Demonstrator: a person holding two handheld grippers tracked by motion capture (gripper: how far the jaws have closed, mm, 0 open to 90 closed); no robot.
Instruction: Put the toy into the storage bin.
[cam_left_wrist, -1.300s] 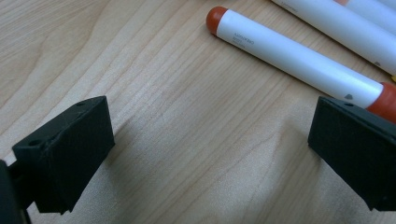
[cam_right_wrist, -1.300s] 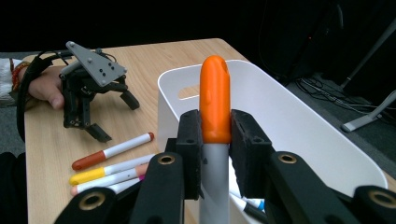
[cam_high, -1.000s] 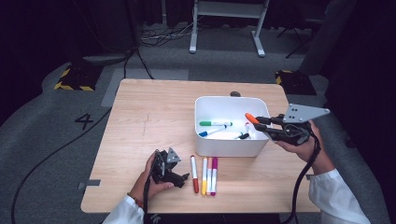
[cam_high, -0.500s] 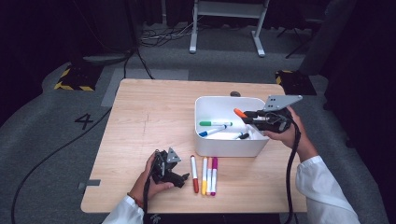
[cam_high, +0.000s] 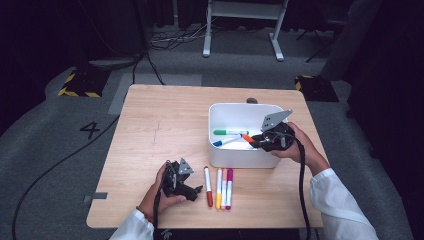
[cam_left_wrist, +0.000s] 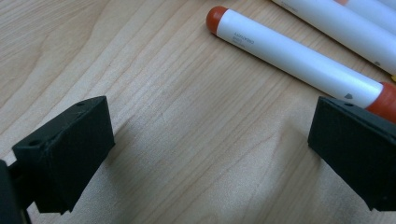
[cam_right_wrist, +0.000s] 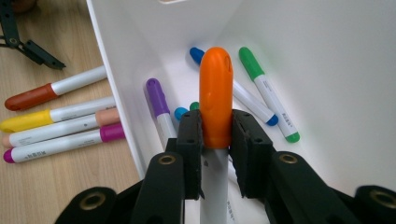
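Observation:
My right gripper is shut on an orange-capped marker and holds it over the inside of the white bin. Green, blue and purple markers lie on the bin's floor. My left gripper rests open on the table near the front edge. Its jaws stand wide apart with bare wood between them, just left of a red-capped marker.
Several markers lie side by side in front of the bin: red, yellow, peach and magenta. The wooden table has free room at its left and back. Cables trail from both grippers.
My right gripper has carried the orange marker leftward and down from the bin's right rim into the bin's opening. The left gripper has stayed in place.

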